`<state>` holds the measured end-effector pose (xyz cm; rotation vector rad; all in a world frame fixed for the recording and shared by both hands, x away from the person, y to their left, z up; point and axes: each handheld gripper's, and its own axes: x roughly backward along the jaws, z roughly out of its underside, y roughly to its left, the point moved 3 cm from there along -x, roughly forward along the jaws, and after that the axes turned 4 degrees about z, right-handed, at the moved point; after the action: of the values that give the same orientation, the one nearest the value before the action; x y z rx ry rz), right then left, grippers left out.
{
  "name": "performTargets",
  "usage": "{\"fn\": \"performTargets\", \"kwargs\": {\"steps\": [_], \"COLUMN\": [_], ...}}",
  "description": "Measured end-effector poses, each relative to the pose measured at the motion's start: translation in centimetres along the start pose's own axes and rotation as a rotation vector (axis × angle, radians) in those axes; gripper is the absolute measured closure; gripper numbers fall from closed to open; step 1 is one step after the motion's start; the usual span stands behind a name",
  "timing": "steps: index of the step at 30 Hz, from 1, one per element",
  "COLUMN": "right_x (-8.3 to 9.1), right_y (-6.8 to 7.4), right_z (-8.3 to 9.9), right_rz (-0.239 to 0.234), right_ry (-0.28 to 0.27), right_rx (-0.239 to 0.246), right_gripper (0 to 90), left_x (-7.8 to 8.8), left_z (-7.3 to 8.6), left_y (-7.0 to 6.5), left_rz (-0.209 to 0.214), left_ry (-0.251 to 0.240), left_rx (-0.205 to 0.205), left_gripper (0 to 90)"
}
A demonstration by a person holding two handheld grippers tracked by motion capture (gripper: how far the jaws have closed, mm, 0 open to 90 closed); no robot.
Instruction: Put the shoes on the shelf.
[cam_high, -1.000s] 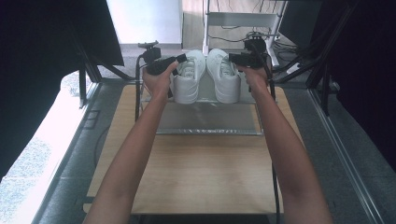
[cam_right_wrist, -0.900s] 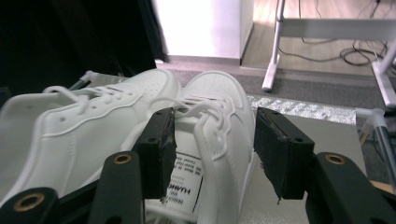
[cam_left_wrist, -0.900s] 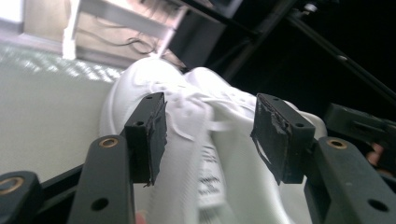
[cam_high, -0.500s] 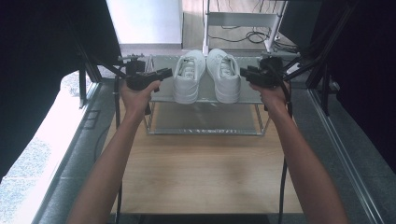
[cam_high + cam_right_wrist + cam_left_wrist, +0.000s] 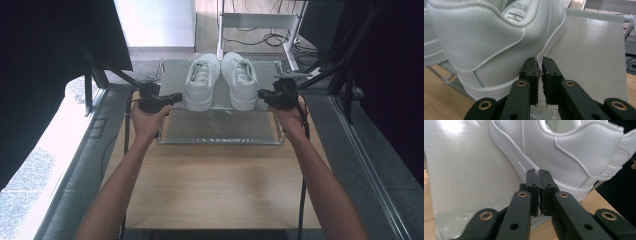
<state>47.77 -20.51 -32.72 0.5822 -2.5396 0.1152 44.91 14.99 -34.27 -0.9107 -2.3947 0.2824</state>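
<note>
From the high view I see my left gripper (image 5: pixel 172 97) at the left edge of the grey mat (image 5: pixel 220 125), its tips aimed inward at the heel of the left shoe (image 5: pixel 201 82). In the left gripper view its 2 jaws are pressed together with only a hairline seam between the pads, nothing caught between them, and the tips sit just short of the white sole at the shoe's heel (image 5: pixel 574 152); I cannot tell whether they touch it.

The 2 white shoes stand side by side, upright, at the middle of the mat's far half, toes pointing away from me, nearly touching each other. The mat lies on the wooden table (image 5: pixel 220 190).

The right shoe (image 5: pixel 240 80) has my right gripper (image 5: pixel 261 94) just beside its heel, aimed inward from the mat's right edge. In the right gripper view (image 5: pixel 539 62) the jaws are closed as well, a thin gap showing between the worn pads, gripping nothing, tips near the lower heel of that shoe (image 5: pixel 481 42).
</note>
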Motion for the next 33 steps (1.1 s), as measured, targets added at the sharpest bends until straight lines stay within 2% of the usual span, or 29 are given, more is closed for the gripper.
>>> {"fn": "performTargets", "kwargs": {"steps": [5, 11, 14, 19, 22, 23, 24, 25, 28, 31, 33], "right_x": [-0.4, -0.3, -0.4, -0.5, -0.6, -0.5, -0.5, -0.5, -0.5, -0.5, -0.4], "right_y": [0.0, 0.5, 0.5, 1.0, 2.1, 2.5, 2.8, 2.9, 2.5, 2.4, 2.1], "right_z": [0.4, 0.3, 0.3, 0.1, 0.1, 0.1, 0.1, 0.1, 0.2, 0.5, 0.6], "right_rz": [-0.006, 0.007, -0.015, -0.038, -0.066, -0.065, -0.036, -0.031, -0.064, -0.054, -0.065], "right_ry": [0.016, 0.013, 0.013, 0.020, 0.020, 0.018, 0.021, 0.018, 0.017, -0.001, -0.005], "right_rx": [-0.001, 0.018, 0.004, 0.016, 0.023, 0.034, 0.045, 0.049, 0.019, 0.017, 0.005], "right_gripper": [85.9, 89.8, 89.9, 89.8, 89.9, 89.8, 89.8, 89.8, 89.5, 82.8, 76.6], "left_x": [-0.6, -0.8, -1.1, -2.0, -2.7, -2.8, -2.9, -2.8, -2.7, -2.6, -2.4], "left_z": [0.2, 0.2, 0.3, 0.5, 0.5, 0.5, 0.5, 0.5, 0.7, 0.9, 1.0], "left_y": [-0.5, -0.7, -0.9, -2.1, -2.9, -3.2, -3.3, -3.2, -2.9, -2.8, -2.7], "left_rz": [0.014, 0.025, 0.064, 0.083, 0.107, 0.089, 0.082, 0.085, 0.097, 0.071, 0.048], "left_ry": [0.017, 0.005, -0.001, -0.003, 0.000, 0.003, -0.002, 0.002, -0.002, -0.011, -0.018], "left_rx": [0.002, 0.020, 0.049, 0.048, 0.053, 0.048, 0.044, 0.054, 0.069, 0.069, 0.043], "left_gripper": [90.0, 90.0, 90.0, 90.0, 90.0, 90.0, 90.0, 90.0, 89.8, 78.0, 69.0]}}
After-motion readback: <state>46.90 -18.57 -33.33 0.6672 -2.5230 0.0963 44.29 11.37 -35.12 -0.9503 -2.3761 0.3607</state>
